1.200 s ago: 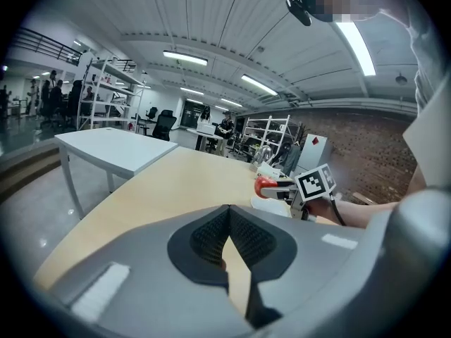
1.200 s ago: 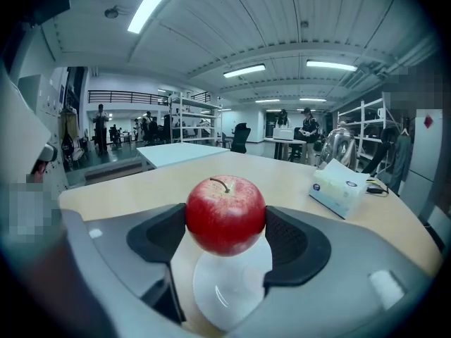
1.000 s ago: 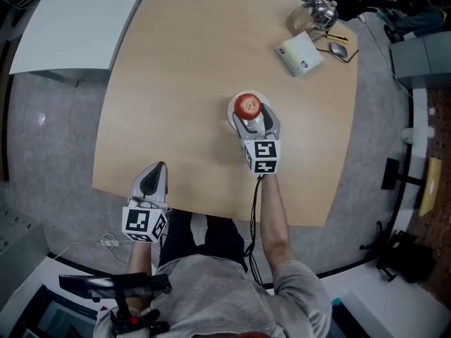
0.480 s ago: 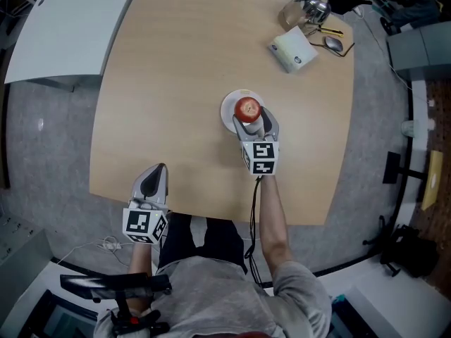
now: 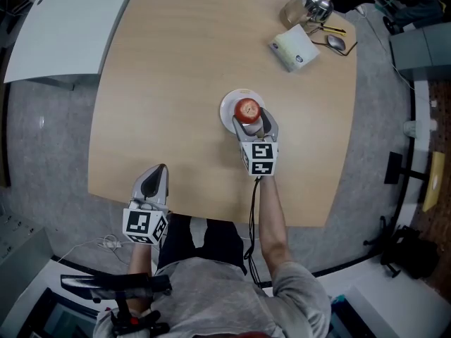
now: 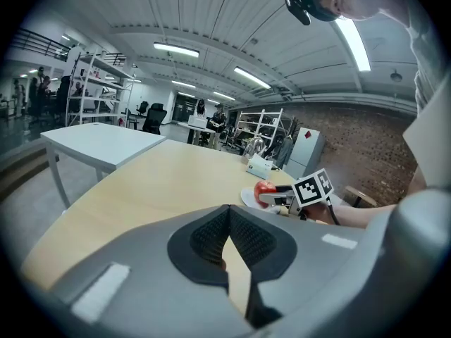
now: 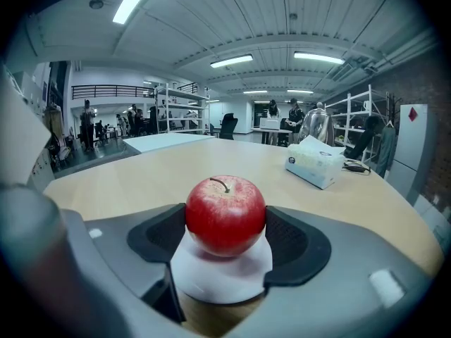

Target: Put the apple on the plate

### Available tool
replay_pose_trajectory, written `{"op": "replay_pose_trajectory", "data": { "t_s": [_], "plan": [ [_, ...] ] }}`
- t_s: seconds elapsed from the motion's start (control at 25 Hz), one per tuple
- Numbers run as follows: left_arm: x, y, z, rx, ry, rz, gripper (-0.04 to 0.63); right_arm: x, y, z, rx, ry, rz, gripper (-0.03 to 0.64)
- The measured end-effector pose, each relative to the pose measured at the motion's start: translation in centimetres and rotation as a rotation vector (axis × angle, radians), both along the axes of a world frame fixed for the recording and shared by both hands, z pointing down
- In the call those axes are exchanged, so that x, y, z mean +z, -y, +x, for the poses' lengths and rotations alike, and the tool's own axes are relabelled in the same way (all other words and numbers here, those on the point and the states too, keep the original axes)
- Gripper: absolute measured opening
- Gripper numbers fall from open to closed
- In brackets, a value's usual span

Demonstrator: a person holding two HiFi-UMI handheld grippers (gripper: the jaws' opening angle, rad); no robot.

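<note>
Pale wood worktop [image 5: 176,83], grey carpet floor [image 5: 42,118]; right hand-held gripper [image 5: 255,123] clamps red apple [image 5: 247,108] over white plate [image 5: 228,105]; left hand-held gripper [image 5: 156,167] pinched together, empty, near edge.

A round red apple [image 5: 247,109] sits between the jaws of the right gripper [image 5: 254,123], over a small white round plate [image 5: 229,105] near the middle of a light wooden table [image 5: 176,83]. The left gripper [image 5: 155,172], jaws together, rests at the table's near edge, well to the left. A white tissue box [image 5: 294,48] lies near the far right corner.
</note>
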State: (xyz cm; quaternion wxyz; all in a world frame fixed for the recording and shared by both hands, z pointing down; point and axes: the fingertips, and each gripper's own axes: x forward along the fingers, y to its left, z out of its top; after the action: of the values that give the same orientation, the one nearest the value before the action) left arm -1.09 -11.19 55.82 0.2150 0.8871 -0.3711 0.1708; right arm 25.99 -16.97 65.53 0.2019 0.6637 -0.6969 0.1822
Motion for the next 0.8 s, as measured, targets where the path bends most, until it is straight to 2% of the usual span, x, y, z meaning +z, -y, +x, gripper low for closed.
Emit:
{"op": "replay_pose_trajectory", "data": {
  "t_s": [0.8],
  "plan": [
    [0.01, -0.13, 0.12, -0.005, -0.006, 0.005, 0.02, 0.32, -0.2, 0.47, 0.049, 0.02, 0.027, 0.382]
  ]
}}
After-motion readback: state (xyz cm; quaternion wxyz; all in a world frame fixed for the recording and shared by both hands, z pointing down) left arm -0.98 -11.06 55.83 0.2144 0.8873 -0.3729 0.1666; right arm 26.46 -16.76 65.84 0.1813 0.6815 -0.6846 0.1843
